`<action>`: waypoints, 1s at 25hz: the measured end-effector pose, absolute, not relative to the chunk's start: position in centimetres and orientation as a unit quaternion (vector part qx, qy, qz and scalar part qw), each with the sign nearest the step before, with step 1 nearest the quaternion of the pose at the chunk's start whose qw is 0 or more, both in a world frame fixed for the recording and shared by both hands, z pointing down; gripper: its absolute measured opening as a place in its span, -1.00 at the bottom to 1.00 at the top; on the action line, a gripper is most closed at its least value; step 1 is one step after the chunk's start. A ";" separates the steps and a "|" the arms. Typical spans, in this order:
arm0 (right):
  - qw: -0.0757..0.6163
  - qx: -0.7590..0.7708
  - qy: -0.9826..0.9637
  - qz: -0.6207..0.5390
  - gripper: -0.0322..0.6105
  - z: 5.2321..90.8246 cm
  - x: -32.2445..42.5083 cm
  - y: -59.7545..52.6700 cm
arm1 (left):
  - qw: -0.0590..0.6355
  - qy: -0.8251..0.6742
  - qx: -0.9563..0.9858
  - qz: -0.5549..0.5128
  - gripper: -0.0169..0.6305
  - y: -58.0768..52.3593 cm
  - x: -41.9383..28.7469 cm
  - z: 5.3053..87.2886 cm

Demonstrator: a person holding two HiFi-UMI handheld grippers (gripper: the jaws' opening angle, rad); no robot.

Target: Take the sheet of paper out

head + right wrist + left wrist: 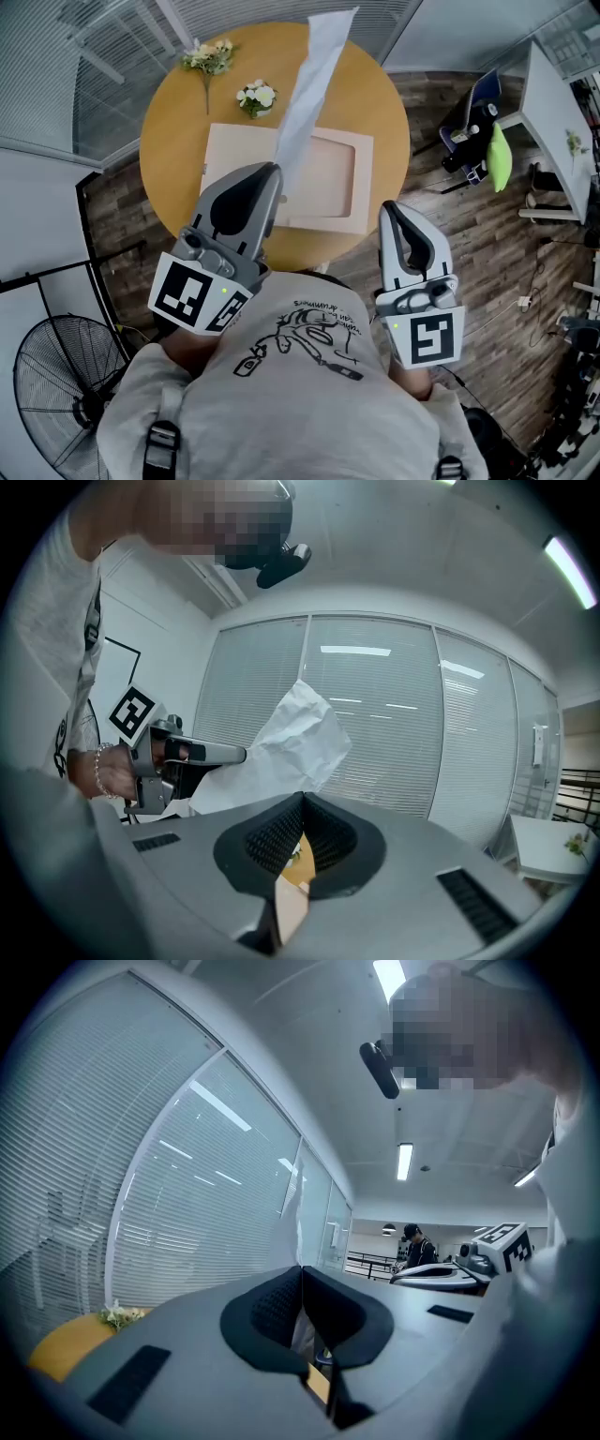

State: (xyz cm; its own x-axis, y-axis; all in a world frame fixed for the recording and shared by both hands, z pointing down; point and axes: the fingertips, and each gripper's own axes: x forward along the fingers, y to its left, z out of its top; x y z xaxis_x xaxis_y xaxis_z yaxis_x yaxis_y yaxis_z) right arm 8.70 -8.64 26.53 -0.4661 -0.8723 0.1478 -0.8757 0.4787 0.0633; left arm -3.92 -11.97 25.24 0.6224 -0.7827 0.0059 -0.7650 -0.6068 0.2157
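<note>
Your left gripper [272,173], jaws pressed together, pinches the near end of a white, crumpled sheet of paper [309,84], held above the pale beige rectangular frame [234,150]. The hold looks to be on one edge only, so a quick pull could tear the sheet or let it slip. Its long axis runs away from you across the frame, free end highest. Just right of the frame's near corner, your right gripper [388,210] is closed on nothing.
</note>
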 end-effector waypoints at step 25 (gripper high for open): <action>0.084 0.512 -0.855 0.013 -0.88 26.5 8.9 -8.9 | 0.106 -0.430 0.895 -0.044 -0.88 -12.2 -3.8 25.3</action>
